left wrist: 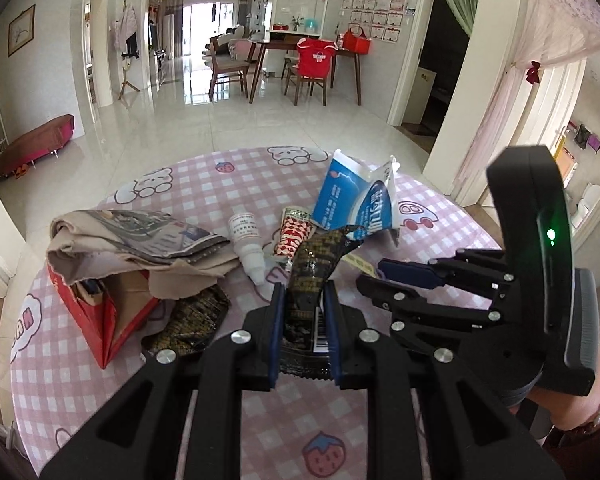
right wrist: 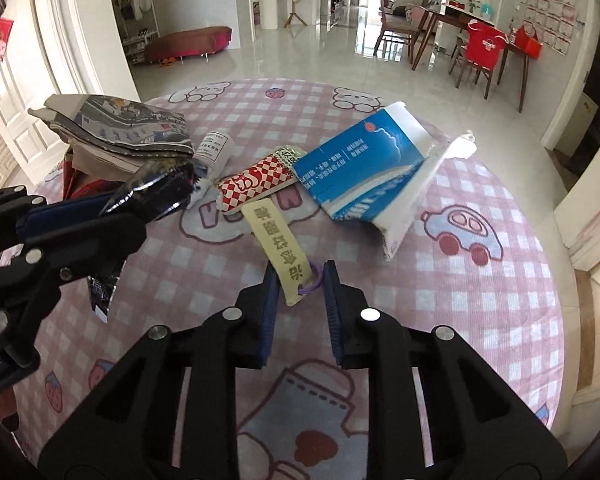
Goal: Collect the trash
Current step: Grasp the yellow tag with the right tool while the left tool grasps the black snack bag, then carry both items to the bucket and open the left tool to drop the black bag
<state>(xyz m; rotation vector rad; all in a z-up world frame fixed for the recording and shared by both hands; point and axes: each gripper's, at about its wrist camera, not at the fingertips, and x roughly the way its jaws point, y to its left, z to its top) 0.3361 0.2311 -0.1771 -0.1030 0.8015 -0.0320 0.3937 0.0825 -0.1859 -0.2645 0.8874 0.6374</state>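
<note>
My left gripper is shut on a dark crinkled snack wrapper and holds it above the pink checked table; the wrapper also shows in the right wrist view. My right gripper is open, its jaws on either side of the near end of a yellow tag with a purple ring. It also shows in the left wrist view. A blue and white carton, a red checked packet and a small white bottle lie beyond.
A folded newspaper rests on a torn red box at the table's left. Another dark wrapper lies beside it. Beyond the table lie a tiled floor, dining chairs and a red bench.
</note>
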